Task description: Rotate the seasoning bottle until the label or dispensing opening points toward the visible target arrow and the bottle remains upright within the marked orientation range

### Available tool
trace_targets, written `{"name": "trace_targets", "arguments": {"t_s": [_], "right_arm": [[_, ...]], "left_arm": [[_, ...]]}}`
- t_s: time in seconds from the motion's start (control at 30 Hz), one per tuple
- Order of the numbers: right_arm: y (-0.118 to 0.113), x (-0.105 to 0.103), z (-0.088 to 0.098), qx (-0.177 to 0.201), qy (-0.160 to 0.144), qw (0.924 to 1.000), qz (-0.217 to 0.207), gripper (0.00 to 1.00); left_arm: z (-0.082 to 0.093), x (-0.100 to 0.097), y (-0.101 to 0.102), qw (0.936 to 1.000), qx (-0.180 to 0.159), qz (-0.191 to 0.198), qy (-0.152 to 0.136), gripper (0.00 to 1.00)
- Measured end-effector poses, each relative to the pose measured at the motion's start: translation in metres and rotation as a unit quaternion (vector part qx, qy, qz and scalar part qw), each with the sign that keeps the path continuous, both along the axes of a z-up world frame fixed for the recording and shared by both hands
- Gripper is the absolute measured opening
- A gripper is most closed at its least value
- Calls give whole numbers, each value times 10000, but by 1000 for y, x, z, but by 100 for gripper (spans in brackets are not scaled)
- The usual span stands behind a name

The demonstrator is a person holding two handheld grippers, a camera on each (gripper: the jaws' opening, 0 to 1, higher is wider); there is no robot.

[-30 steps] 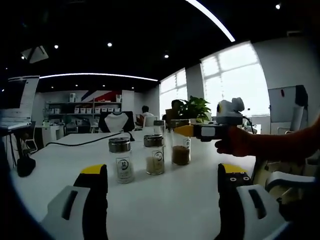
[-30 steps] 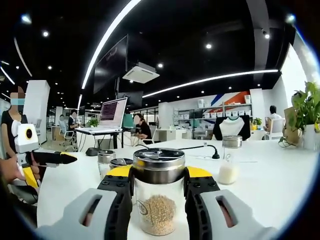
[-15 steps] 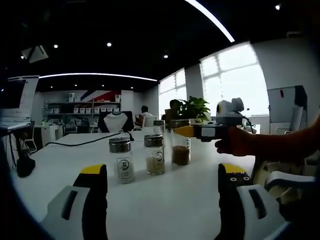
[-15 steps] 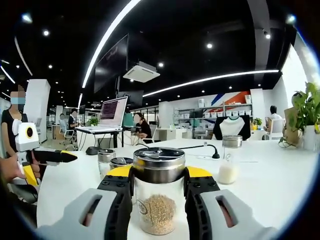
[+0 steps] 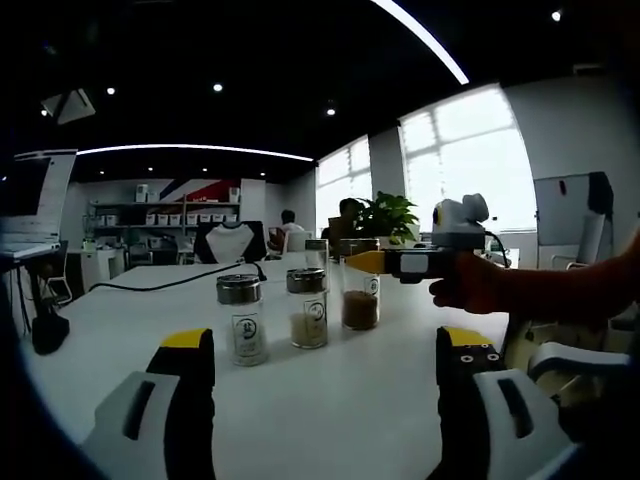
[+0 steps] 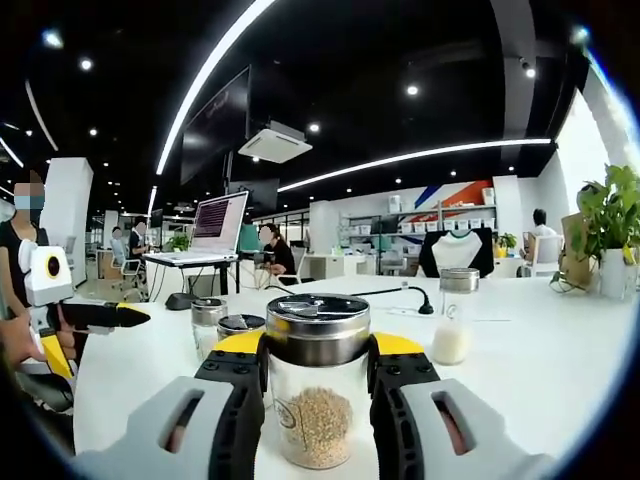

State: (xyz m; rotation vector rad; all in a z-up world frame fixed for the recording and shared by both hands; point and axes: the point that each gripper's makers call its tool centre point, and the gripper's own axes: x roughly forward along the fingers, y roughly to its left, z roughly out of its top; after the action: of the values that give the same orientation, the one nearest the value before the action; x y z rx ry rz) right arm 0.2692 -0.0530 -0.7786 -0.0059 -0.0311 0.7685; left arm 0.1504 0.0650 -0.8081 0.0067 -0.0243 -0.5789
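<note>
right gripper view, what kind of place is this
Most likely an open-plan office. A laptop stands on a desk with people seated behind it, shelves of boxes line the far wall, and the seasoning bottle sits on a long white table.

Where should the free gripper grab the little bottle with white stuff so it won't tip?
Grip the white-filled bottle round its glass body, below the metal cap, coming in level from the front. It stands upright, and the left gripper already faces it, open.

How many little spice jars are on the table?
4. In the left gripper view: left jar, middle jar, brown-filled jar at the right gripper, and a far jar behind. More may be hidden.
</note>
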Motion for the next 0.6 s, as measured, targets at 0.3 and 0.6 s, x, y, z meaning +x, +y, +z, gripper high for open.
{"name": "trace_targets", "arguments": {"t_s": [0.3,0.6], "right_arm": [[1,1,-1,-17,-39,9999,-108,38],[1,2,-1,-28,-61,9999,-85,38]], "left_arm": [[-1,0,-1,10000,9,-8,16,97],[0,0,1,10000,2,5,11,97]]}}
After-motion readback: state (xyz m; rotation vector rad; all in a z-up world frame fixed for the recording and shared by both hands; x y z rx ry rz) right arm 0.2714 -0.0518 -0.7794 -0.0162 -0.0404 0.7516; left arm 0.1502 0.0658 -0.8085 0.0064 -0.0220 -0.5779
